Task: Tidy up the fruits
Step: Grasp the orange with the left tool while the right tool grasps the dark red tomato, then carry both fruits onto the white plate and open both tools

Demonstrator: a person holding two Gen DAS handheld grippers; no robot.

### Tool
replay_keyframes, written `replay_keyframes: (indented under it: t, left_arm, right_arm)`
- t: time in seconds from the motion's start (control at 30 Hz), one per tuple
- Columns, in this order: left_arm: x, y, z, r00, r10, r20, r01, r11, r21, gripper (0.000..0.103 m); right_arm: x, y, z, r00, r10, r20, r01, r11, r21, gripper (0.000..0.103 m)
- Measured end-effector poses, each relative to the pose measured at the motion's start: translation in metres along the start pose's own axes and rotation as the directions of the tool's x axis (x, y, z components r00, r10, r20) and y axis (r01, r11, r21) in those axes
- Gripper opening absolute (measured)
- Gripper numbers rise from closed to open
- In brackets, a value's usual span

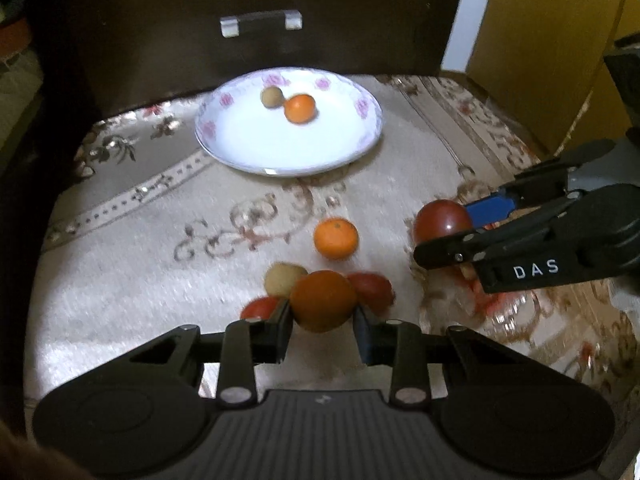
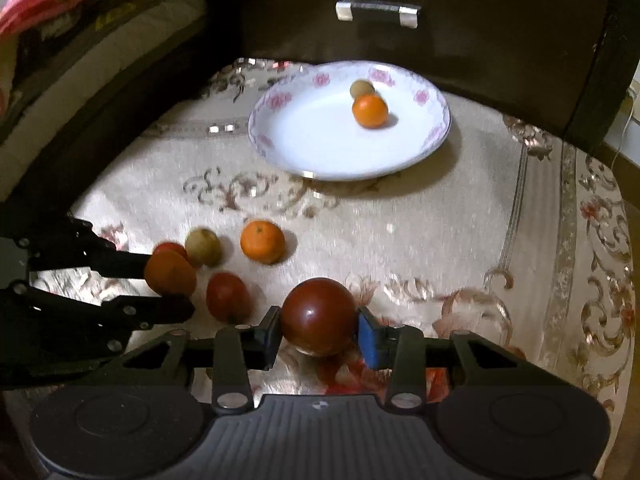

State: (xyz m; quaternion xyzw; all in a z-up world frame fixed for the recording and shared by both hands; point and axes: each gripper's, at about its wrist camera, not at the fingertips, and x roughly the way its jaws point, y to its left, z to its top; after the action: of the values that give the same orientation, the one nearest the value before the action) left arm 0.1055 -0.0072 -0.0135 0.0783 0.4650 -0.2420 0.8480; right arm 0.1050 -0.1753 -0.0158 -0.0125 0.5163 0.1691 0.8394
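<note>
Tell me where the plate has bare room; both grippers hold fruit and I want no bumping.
The flowered white plate is bare across its near and left part. Its far right side is taken by a small orange touching a tan round fruit. The cloth between the plate and the loose orange is open. It is crowded around the left gripper.

The white letters "DAS" are printed on the black body of the right claw (image 1: pixel 466 226), as seen from the left wrist view. No other text can be read.
</note>
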Motion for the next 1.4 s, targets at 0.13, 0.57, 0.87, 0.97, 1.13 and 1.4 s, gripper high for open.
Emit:
replay_keyframes:
  t: [0.13,0.57,0.87,0.97,1.13,1.4]
  left_arm:
    - [0.002,0.003,0.017,0.999,0.023,0.029,-0.022,1.0,-0.012,0.039]
    - [0.022,0.011,0.066,0.993,0.081,0.084,-0.079,0.996,-0.028,0.038]
    - [0.038,0.022,0.083,0.989,0.108,0.098,-0.104,0.994,-0.041,0.038]
    - [0.045,0.025,0.083,0.991,0.103,0.088,-0.099,0.994,-0.049,0.038]
    - [0.05,0.027,0.083,0.99,0.112,0.083,-0.108,0.993,-0.054,0.038]
    - [0.048,0.028,0.083,0.99,0.118,0.081,-0.113,0.991,-0.068,0.039]
  right_arm:
    - [-0.003,0.002,0.011,0.999,0.005,0.038,-0.005,1.0,0.008,0.035]
    - [0.003,-0.009,0.044,0.992,-0.035,0.124,0.029,0.998,0.055,0.036]
    - [0.021,-0.022,0.072,0.982,-0.061,0.18,0.056,0.998,0.035,0.036]
    - [0.028,-0.025,0.074,0.982,-0.062,0.176,0.057,0.998,0.033,0.037]
    - [0.033,-0.023,0.074,0.98,-0.07,0.184,0.07,0.998,0.006,0.039]
    - [0.03,-0.025,0.075,0.975,-0.059,0.213,0.059,0.998,0.006,0.044]
